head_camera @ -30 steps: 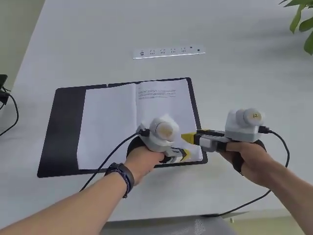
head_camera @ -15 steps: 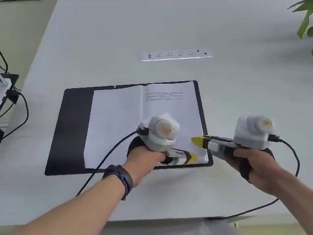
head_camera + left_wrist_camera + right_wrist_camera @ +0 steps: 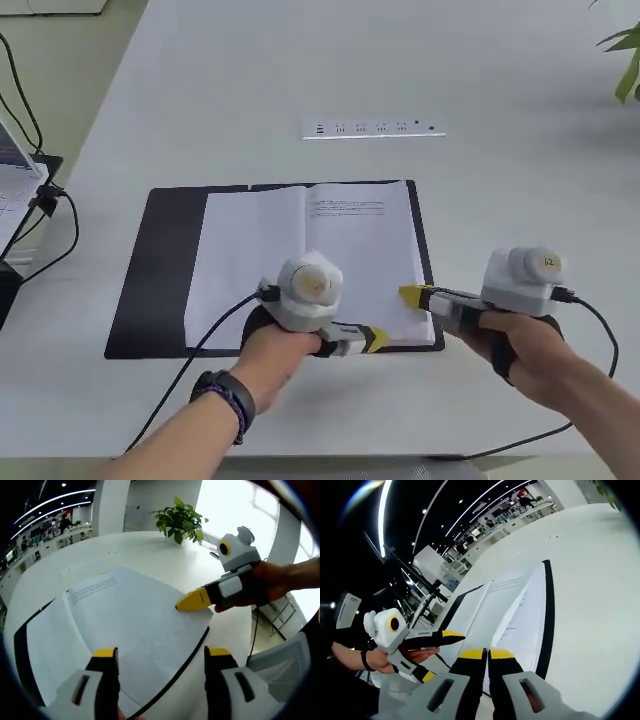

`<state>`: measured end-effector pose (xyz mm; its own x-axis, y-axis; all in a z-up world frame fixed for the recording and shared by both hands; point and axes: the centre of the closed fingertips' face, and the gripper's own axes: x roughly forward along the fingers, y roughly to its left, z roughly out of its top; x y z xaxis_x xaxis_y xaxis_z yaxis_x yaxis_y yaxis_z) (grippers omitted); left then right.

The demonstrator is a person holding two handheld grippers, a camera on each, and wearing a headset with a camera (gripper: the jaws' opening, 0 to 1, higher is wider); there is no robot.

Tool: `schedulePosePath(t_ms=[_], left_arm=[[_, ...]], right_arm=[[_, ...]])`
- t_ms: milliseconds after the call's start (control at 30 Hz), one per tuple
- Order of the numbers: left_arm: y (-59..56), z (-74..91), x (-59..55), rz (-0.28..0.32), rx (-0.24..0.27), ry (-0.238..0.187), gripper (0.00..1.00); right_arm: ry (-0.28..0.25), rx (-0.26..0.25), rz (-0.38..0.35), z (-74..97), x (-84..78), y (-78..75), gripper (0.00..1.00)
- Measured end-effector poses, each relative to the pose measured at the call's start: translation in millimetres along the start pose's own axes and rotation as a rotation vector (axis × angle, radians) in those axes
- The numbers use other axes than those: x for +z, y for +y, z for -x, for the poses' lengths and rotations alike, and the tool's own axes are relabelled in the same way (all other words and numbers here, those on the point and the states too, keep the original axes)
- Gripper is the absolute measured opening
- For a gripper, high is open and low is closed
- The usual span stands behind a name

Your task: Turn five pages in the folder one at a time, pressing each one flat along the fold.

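One black folder (image 3: 160, 280) lies open on the white table (image 3: 520, 160), close to its near edge. The right page (image 3: 365, 250) looks thin and floppy, so I'd pinch its right edge lightly. Over there the right gripper (image 3: 410, 294) is clenched, tip at that edge, while the left gripper (image 3: 372, 340) gapes over the near corner.

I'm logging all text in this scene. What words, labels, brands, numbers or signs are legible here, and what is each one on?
No text here can be read.
Printed lines at the top of the right page of the folder: too small to read.
Small marks along the power strip: too small and blurred to read.
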<state>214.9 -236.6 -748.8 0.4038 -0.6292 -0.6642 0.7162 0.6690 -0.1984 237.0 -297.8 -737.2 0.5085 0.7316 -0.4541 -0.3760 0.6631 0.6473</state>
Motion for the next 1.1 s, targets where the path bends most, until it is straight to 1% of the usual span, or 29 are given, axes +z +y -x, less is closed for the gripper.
schedulePosePath(t_ms=[100,233,300,400,467,533,733,933,1100], left_arm=[[7.2,8.8,-0.6,0.012,0.017,-0.011,0.69],[23.5,25.5,-4.1,0.040,0.052,-0.032,0.69],[28.5,32.4,-5.4,0.050,0.063,-0.039,0.69],[39.4,45.1,-9.1,0.060,0.088,-0.050,0.69],[47.2,52.6,-12.1,0.068,0.109,-0.051,0.68],[51.5,59.3,-15.5,0.066,0.122,-0.045,0.68],[68.7,78.0,-23.2,0.091,0.153,-0.063,0.69],[77.8,93.0,-25.7,0.097,0.177,-0.078,0.69],[84.6,106.7,-30.1,0.109,0.198,-0.093,0.69]], right_arm=[[-0.005,0.003,0.001,-2.7,2.7,4.7,0.00],[-0.012,0.014,0.009,-6.9,7.9,16.0,0.00],[-0.010,0.019,0.017,-10.1,9.2,20.3,0.00],[-0.007,0.025,0.027,-14.6,11.5,28.1,0.00],[-0.007,0.031,0.034,-17.1,13.6,33.6,0.00],[-0.008,0.035,0.038,-18.8,15.5,38.0,0.00],[-0.020,0.048,0.043,-26.9,22.4,49.1,0.00],[-0.019,0.061,0.061,-35.9,24.5,59.9,0.00],[-0.023,0.085,0.070,-46.6,26.0,76.8,0.00]])
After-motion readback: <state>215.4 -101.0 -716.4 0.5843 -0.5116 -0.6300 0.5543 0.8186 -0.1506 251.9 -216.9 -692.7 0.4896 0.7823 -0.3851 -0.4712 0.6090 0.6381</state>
